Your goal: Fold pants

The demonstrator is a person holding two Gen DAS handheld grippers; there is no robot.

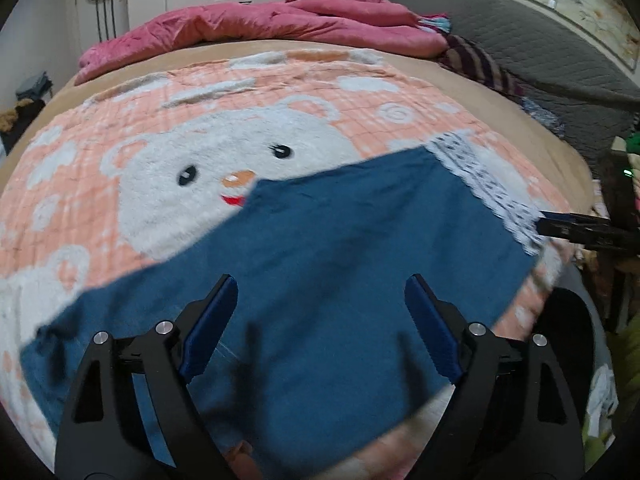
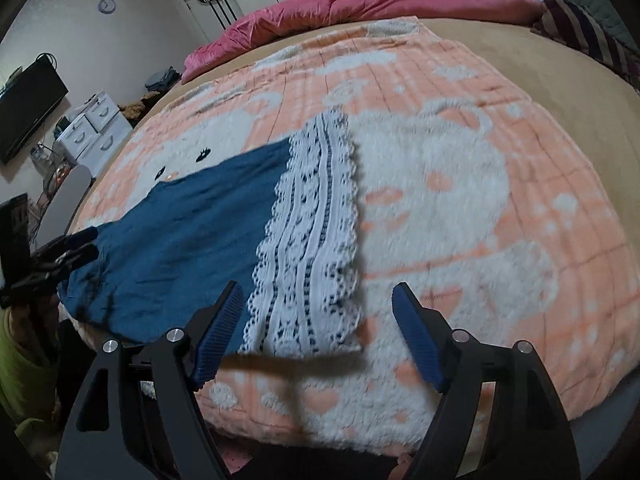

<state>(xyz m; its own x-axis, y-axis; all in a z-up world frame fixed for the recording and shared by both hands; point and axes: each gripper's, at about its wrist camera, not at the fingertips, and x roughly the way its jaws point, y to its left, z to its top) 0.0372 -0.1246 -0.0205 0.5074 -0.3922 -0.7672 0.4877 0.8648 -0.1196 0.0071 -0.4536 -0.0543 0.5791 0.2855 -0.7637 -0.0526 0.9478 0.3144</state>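
The blue pants (image 1: 320,264) with a white lace hem (image 1: 488,192) lie flat on a peach and white bear blanket (image 1: 160,160). My left gripper (image 1: 320,300) is open and empty, hovering over the blue cloth near the waist end. In the right wrist view the pants (image 2: 180,232) stretch left and the lace hem (image 2: 312,232) lies ahead. My right gripper (image 2: 318,304) is open and empty, just above the near edge of the lace hem. The left gripper (image 2: 76,248) shows at the far end of the pants. The right gripper (image 1: 576,230) shows beside the hem.
A pink quilt (image 1: 256,28) is bunched at the bed's far side. A grey padded headboard (image 1: 532,48) and striped cloth (image 1: 480,64) lie at the right. White drawers (image 2: 92,128) and a wall TV (image 2: 28,108) stand left of the bed.
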